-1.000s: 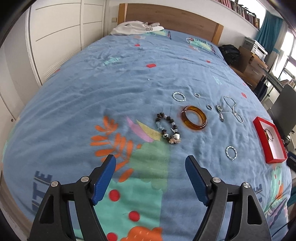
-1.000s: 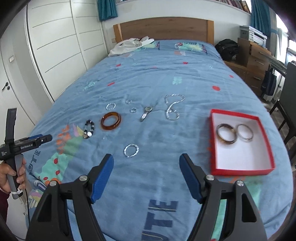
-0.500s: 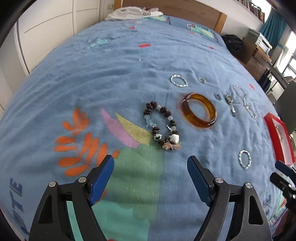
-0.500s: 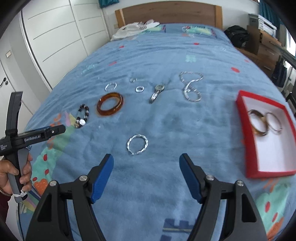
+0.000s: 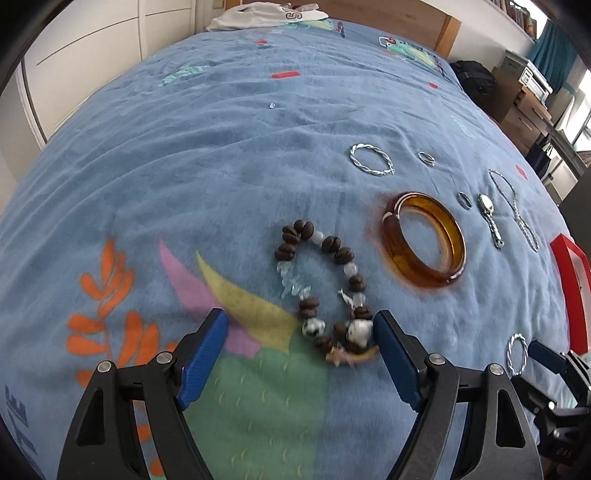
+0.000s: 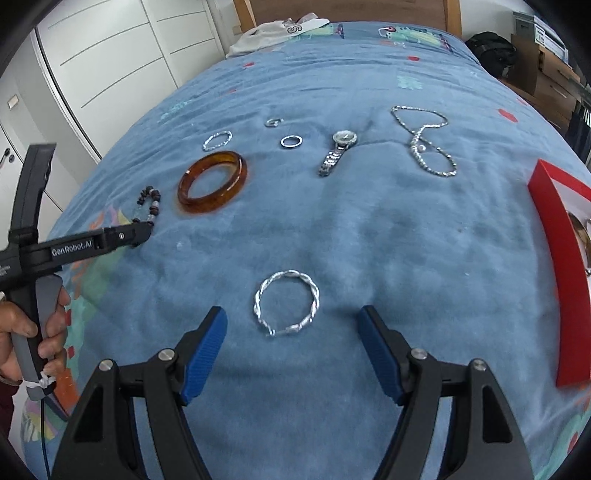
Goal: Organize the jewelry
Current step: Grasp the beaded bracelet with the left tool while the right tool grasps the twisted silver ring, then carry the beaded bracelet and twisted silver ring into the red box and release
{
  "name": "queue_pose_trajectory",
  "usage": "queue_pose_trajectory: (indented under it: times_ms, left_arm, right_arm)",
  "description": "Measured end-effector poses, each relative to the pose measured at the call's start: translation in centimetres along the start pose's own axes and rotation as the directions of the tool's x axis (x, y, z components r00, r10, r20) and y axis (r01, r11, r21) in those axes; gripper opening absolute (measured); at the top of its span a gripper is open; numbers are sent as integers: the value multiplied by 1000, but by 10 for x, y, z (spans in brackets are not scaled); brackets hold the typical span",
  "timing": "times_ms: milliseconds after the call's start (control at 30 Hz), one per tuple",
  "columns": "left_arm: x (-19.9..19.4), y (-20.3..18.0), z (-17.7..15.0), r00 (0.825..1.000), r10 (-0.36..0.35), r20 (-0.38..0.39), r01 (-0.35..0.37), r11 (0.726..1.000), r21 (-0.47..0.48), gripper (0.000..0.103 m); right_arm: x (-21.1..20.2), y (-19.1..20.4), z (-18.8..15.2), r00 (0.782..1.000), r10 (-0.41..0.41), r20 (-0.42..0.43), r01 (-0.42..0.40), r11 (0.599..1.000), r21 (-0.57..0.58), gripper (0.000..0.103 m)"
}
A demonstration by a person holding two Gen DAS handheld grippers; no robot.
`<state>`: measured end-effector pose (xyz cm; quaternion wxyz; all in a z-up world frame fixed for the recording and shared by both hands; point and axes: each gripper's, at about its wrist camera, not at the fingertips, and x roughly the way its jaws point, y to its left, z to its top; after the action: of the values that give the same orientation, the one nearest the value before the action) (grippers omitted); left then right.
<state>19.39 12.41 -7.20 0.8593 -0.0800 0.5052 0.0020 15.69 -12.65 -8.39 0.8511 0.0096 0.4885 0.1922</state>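
Observation:
My left gripper (image 5: pixel 301 332) is open, low over the blue bedspread, its jaws either side of the near end of a brown bead bracelet (image 5: pixel 321 280). An amber bangle (image 5: pixel 424 240) lies just right of it. My right gripper (image 6: pixel 291 336) is open, just short of a twisted silver bangle (image 6: pixel 286 302). Farther off lie the amber bangle (image 6: pixel 212 182), a silver watch (image 6: pixel 336 153), a chain necklace (image 6: pixel 424 140), two small rings (image 6: pixel 291 141) and another twisted bangle (image 6: pixel 217 141). The red box (image 6: pixel 554 258) at the right edge holds bracelets, mostly cut off.
The left gripper (image 6: pixel 144 233) and the hand holding it show at the left of the right wrist view. A white garment (image 6: pixel 277 31) lies at the headboard. White wardrobe doors (image 6: pixel 110 66) stand left of the bed, a wooden dresser (image 6: pixel 550 70) and black bag (image 6: pixel 487 42) right.
Both grippers have moved forward and down toward the bed. The left has closed in on the bead bracelet, the right on the near twisted silver bangle. Both stay open.

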Motion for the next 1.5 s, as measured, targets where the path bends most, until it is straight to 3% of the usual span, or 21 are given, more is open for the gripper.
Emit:
queue_pose_trajectory:
  times_ms: [133,200,267,333,400,433,767,1100,1333,1500]
  left_arm:
    - [7,-4,2,1000,16,5,-16,1000,14,75]
    - [8,-5,3,1000,24,14,-24,999,25,64]
    - [8,-7,3,999,38,16,-38,999,39,55]
    - [8,-8,4,999,33,20,-34,998,45,46]
    - [6,-8,3,999,30,25,-31,999,44,24]
    - [4,-7,3,999,24,26,-25,999,38,23]
    - [-36,-25,1,997,-25,75,20,998,67,23]
    - [-77,-111,7,983,-152,107,133,977,166,23]
    - [-87,-213,4,957,-278,77,247,928,279,23]
    - [-88,-286,2,922,-385,38,351,875,334,23]
  right_arm:
    - [7,6,3,1000,-4,0,4,1000,-29,71]
    - [11,11,4,1000,-17,-2,16,998,-54,63]
    - [13,10,5,1000,-26,-2,26,998,-56,37]
    - [14,7,6,1000,-13,-4,12,999,-41,38]
    - [13,5,6,1000,-1,-3,1,999,-43,37]
    - [11,4,6,1000,6,0,-6,999,-42,37]
    - [-30,-10,8,997,38,72,-38,999,-3,37]
    - [-114,-92,0,980,-77,185,58,993,103,37]
    - [-161,-173,-9,957,-191,216,153,972,181,37]
    - [-178,-228,-12,956,-222,191,183,962,203,37]
